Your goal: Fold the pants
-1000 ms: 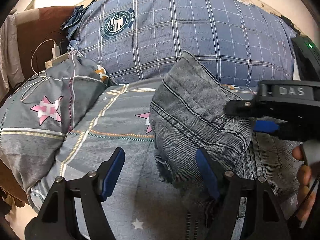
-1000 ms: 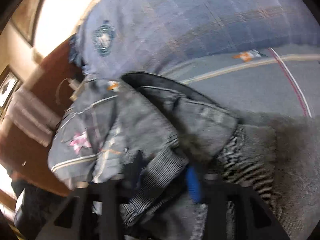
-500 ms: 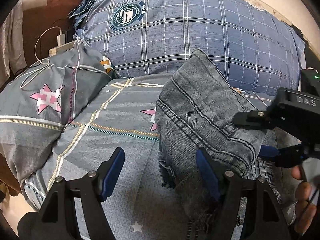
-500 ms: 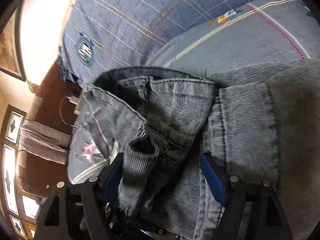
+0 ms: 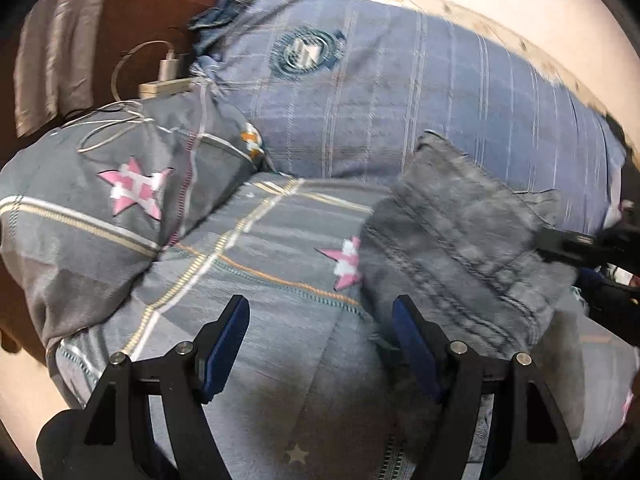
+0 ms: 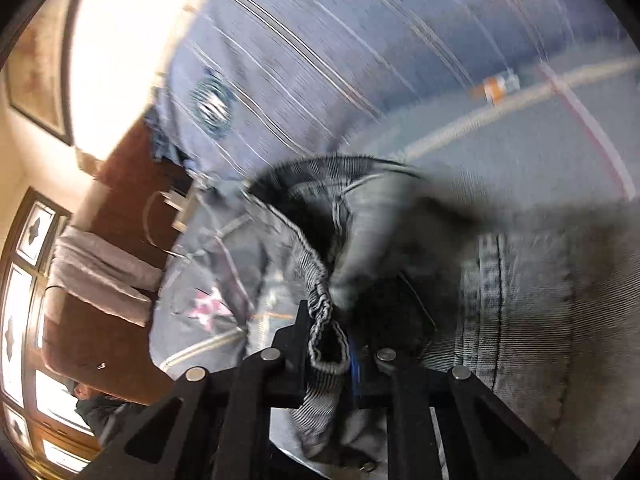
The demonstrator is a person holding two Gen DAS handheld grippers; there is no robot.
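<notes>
Now gripping: right gripper (image 6: 332,344) jaws closing on a bunched hem of the pants (image 5: 460,240), fabric between them.
Left gripper (image 5: 320,344) jaws wide, empty, above the bed (image 5: 260,280). Pants lie on the bed against the pillow (image 5: 400,92). Advice: confirm all layers are caught before lifting; draw evenly.

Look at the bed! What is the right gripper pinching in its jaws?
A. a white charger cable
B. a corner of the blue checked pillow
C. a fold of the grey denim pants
C: in the right wrist view a bunched fold of the grey denim pants sits squeezed in the closing jaws of the right gripper.
</notes>
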